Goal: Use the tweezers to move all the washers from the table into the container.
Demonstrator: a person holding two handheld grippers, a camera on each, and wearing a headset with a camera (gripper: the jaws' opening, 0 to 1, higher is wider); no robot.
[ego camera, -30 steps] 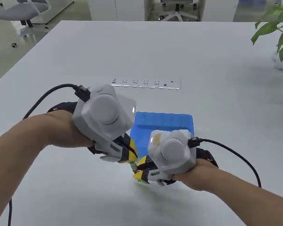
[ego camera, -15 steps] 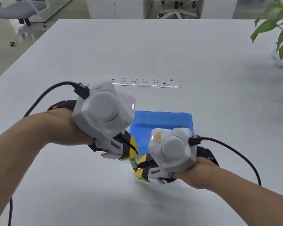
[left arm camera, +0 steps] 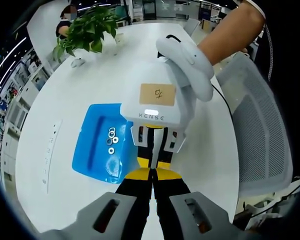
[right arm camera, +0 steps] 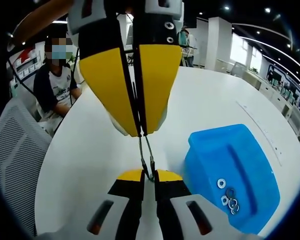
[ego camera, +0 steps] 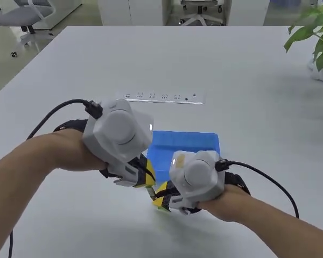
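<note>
at the near edge of the blue container, low over the white bench, the left claw and the right claw meet tip to tip. the right gripper view shows the tweezers running between them: two thin metal arms come out from between the left claw's yellow pads, which are pressed together on them, and narrow down to a point caught between the right claw's own closed pads. so both claws are clamped on the tweezers, though i cannot tell which end is the working one. the washers i can make out lie in a small cluster on the container's floor, some touching each other. the tweezers look light, thin and springy, with smooth metal that would likely twist or slide in a pad grip. the safest hold is probably across the flat of both arms, partway along, so that squeezing the claw closes the points. the washers look tiny, flat, hard and almost weightless. lying flat they would give little edge to catch, so my guess is one point through the hole and one outside the rim, pinched gently so the ring does not flick away.
</note>
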